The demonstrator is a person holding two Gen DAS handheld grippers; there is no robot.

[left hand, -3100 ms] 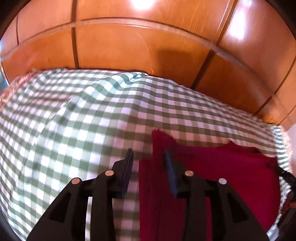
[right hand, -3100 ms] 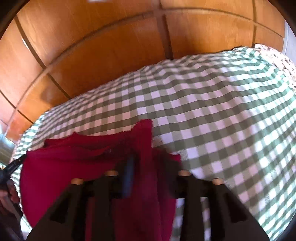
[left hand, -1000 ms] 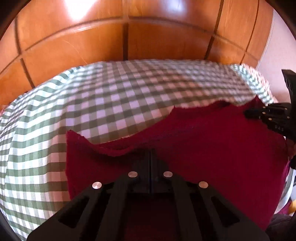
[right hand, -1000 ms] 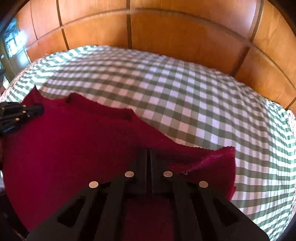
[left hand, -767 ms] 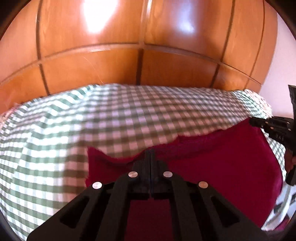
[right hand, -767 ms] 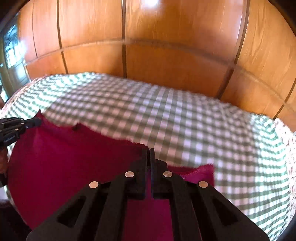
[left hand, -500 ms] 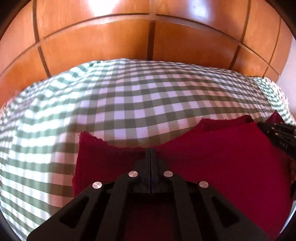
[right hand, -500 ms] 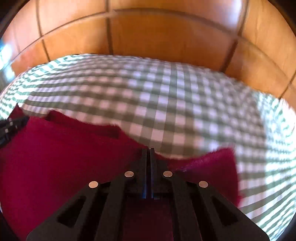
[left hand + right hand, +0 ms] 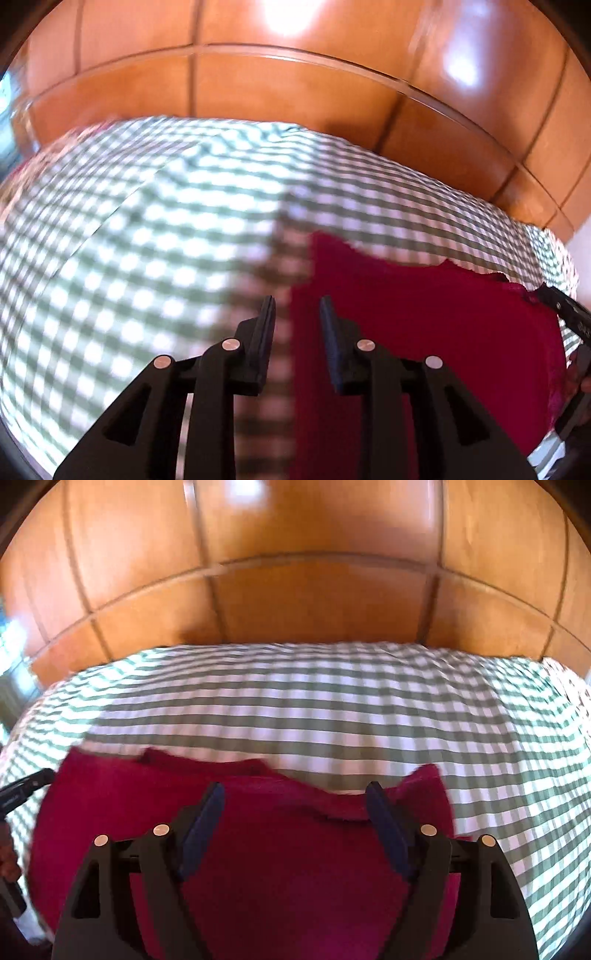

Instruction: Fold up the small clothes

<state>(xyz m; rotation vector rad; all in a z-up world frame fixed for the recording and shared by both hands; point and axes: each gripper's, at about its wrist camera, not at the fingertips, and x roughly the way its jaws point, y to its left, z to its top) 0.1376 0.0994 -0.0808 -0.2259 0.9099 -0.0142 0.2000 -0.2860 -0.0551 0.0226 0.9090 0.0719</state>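
A dark red cloth [image 9: 424, 325] lies flat on the green-and-white checked cover [image 9: 147, 229]. My left gripper [image 9: 297, 314] is open and empty, its fingers straddling the cloth's left edge. In the right wrist view the same cloth [image 9: 280, 849] spreads under my right gripper [image 9: 293, 805], which is wide open and empty above the cloth's far edge. The right gripper's tip also shows at the right edge of the left wrist view [image 9: 565, 314]. The left gripper's tip shows at the left edge of the right wrist view [image 9: 26, 784].
A polished wooden panelled wall [image 9: 295, 92] stands right behind the checked surface and also fills the top of the right wrist view [image 9: 314, 590]. The checked cover [image 9: 369, 709] stretches beyond the cloth to the wall.
Both grippers were shut on the red cloth and held it up. Now both have opened and let go, and the cloth lies flat on the cover. The left gripper has shifted left.
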